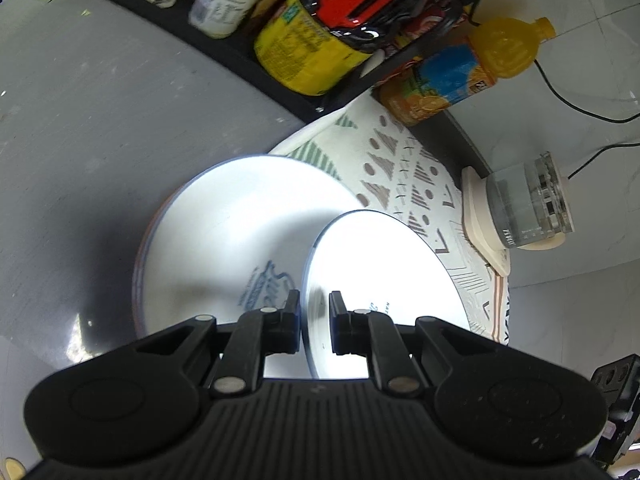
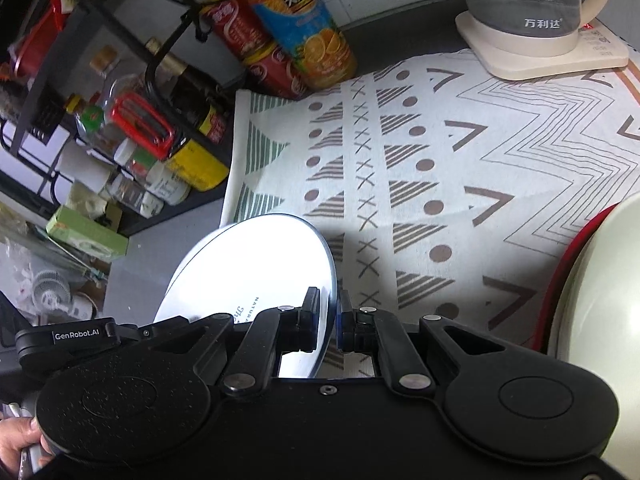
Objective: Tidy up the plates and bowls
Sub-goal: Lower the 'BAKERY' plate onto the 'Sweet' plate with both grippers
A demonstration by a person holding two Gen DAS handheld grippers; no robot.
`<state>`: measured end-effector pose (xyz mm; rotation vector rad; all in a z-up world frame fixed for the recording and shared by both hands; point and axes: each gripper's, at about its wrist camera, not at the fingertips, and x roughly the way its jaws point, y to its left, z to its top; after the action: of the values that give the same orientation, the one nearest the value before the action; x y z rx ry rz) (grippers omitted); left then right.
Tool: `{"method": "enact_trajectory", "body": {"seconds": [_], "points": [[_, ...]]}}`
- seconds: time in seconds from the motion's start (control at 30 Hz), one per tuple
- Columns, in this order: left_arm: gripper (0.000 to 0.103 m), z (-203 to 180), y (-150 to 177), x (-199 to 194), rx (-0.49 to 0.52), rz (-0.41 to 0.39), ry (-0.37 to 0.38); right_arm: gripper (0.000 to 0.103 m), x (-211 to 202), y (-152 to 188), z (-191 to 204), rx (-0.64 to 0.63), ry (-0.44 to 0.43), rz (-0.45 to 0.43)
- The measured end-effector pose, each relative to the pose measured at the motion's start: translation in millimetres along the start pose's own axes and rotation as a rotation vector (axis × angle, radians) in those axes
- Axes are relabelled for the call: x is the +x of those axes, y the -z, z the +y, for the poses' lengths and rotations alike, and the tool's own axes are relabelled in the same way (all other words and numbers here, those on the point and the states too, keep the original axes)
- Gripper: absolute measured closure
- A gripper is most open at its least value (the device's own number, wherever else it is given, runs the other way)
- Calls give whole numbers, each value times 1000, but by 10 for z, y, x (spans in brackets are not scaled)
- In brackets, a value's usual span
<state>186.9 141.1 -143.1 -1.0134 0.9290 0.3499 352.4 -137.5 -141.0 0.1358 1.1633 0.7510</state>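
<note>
Left wrist view: the left gripper was seen clamped on the rim of a small white plate, one finger on each face. The plate was held on edge, tilted, and its face was turned toward the right of the picture. Directly beyond and left of it, a larger white plate with a blue mark was lying flat, partly on the grey bench and partly over the patterned cloth.

In the right wrist view, the right gripper was closed on the rim of another small white plate, also carried on edge, with its face leaning to the left. Below it the cloth was spread out, with a kettle at the far end and a bottle rack to the left.

It is judged that the left plate was the nearer one to the flat plate, so it would probably be laid down there first, after being turned from upright to flat. Whether the two held plates touched cannot be told.
</note>
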Motion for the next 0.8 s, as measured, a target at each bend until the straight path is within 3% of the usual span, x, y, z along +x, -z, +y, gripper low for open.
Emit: {"method": "enact_trajectory", "body": {"seconds": [0.8], "points": [[88, 181, 59, 258, 8, 20, -86, 95, 130, 17, 177, -75, 43, 15]]}}
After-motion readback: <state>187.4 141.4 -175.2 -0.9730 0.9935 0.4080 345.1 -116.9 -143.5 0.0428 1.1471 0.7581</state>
